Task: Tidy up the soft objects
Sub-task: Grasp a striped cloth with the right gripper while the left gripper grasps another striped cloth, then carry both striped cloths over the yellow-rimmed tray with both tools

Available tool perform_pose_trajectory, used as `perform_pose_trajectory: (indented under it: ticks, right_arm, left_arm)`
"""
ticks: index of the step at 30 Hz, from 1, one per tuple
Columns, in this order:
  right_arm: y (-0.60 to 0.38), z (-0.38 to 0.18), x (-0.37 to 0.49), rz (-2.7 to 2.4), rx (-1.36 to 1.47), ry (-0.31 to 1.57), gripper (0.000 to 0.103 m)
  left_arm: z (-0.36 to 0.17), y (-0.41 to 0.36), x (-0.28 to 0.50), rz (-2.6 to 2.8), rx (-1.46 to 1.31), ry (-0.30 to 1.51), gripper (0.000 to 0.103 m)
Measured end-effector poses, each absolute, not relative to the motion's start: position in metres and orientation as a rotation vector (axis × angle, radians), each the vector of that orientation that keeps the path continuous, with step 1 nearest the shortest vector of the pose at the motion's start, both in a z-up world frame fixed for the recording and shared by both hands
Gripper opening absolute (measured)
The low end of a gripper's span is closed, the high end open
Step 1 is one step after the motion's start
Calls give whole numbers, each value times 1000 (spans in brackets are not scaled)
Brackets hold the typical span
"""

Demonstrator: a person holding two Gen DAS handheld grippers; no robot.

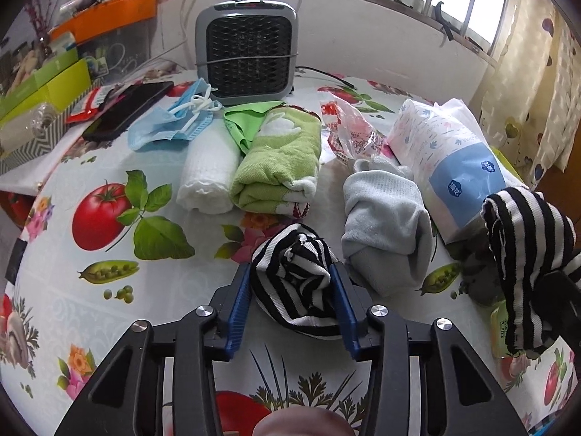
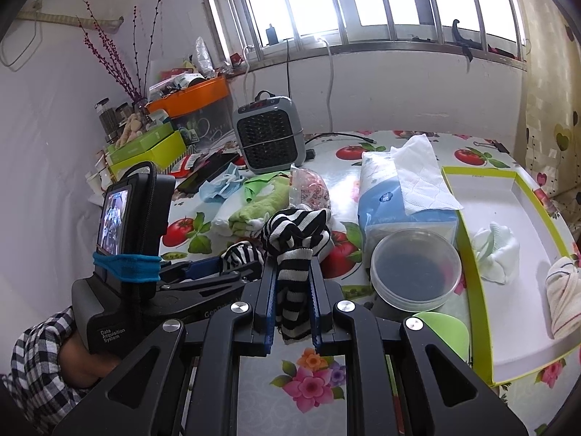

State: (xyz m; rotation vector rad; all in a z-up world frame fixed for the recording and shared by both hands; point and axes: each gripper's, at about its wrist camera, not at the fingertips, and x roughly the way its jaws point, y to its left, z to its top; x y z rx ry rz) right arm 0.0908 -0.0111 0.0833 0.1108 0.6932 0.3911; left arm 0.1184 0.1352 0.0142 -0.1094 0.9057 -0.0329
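Note:
My left gripper [image 1: 294, 283] is shut on a black-and-white striped sock [image 1: 294, 276], bundled between its blue pads just above the table. My right gripper [image 2: 293, 290] is shut on a second striped sock [image 2: 294, 243], which hangs from it; it shows at the right of the left wrist view [image 1: 526, 239]. A grey sock bundle [image 1: 385, 229], a green towel roll [image 1: 279, 160] and a white cloth roll [image 1: 210, 174] lie on the table. A white-lined box [image 2: 468, 272] with a lime rim at the right holds a pale green sock bundle [image 2: 495, 250] and a cream cloth bundle [image 2: 563, 298].
A grey heater [image 1: 247, 54] stands at the back. A tissue pack [image 2: 399, 196], a lidded round container [image 2: 414, 272], a plastic bag [image 1: 348, 127], blue face masks [image 1: 170, 123], a phone [image 1: 127, 109] and stacked boxes [image 1: 43, 87] crowd the table. A green bowl [image 2: 443, 330] sits near the box.

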Motion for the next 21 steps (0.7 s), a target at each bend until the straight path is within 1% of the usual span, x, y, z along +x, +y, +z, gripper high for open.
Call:
perform_pose_trajectory:
  ticks: [2,5,11,21]
  right_arm:
    - [-11,83,91,392,111,694,15]
    - [-11,83,91,392,111,693,15]
    - [-11,83,90,392,111,692,15]
    - [-11,85,88,392,112,690,15]
  left_arm:
    - [14,136,118,-40,-122,905,26]
    - [15,134,118,-56,-125,906,18]
    - [16,134,116,-63,-134,907,14]
    - [24,137,107,-54,-144,890,12]
